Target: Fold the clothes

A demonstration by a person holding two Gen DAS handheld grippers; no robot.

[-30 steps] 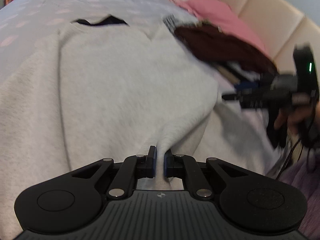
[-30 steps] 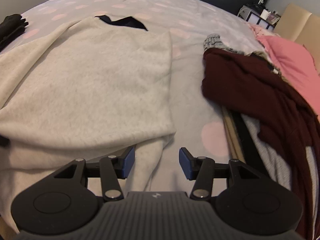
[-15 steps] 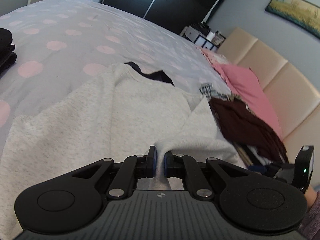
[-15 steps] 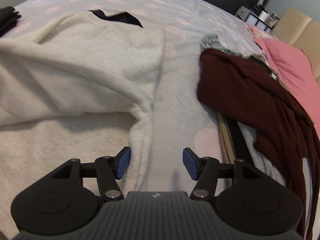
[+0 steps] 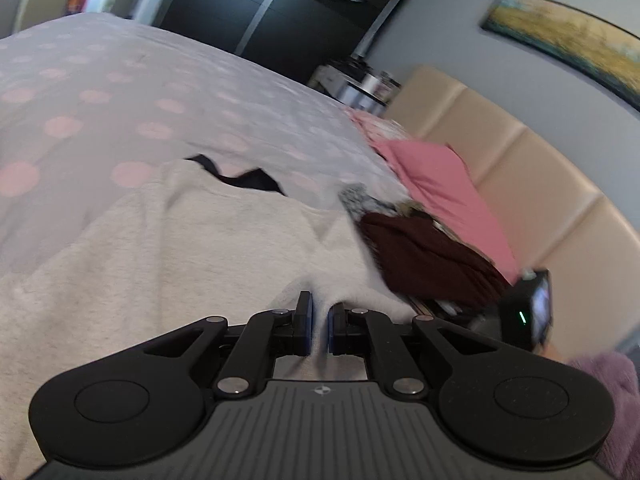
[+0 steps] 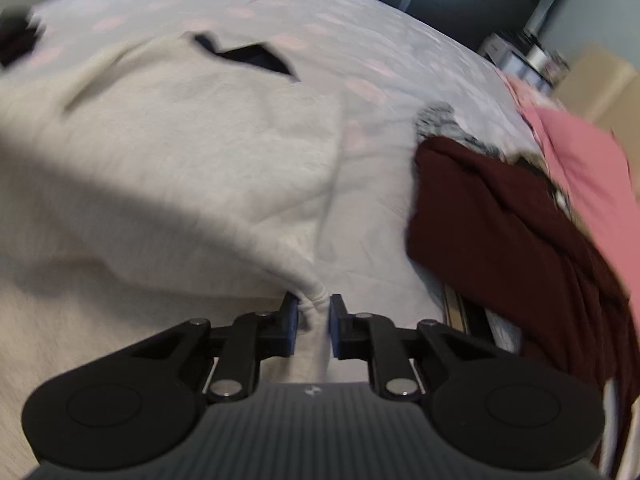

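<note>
Fold barely begun: grey sweater spread across frame centre on the bed, left tongs clamped on its hem, right tongs closing on bunched edge.

Item count: garments, bedding and claws on the bed.

One light grey sweatshirt spread flat; one maroon garment heaped alongside; one pink garment beyond it; one grey-and-white patterned piece, partly buried, kind not determinable. One dark item at the far edge, blurred. One bed, spotted cover. One framed picture. Two claws: left claw, right claw.
</note>
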